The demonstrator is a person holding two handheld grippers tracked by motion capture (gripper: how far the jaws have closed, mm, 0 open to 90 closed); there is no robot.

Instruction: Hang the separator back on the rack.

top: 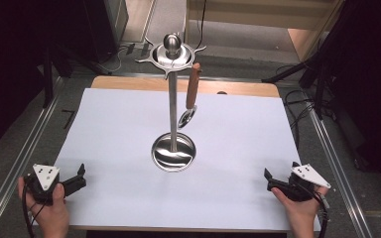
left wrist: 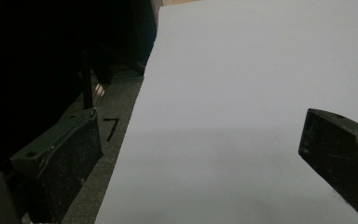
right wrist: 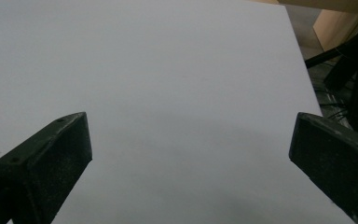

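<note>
Left gripper (top: 77, 178): near-left table corner, jaws apart, empty. Stand (top: 173, 111): table centre. 1 spoon (top: 192, 94): hangs upright from the stand's right hook, long axis vertical, forward-left of the nearer right gripper (top: 273, 181), jaws apart, empty.

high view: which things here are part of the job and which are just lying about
Part of the job:
- metal stand with round base
- wooden-handled utensil hanging from the stand's top ring
- left tongs, open, holding nothing
- right tongs, open, holding nothing

Just lying about:
- white sheet covering the table
- cables on the floor
- dark tripod legs beside the table
</note>
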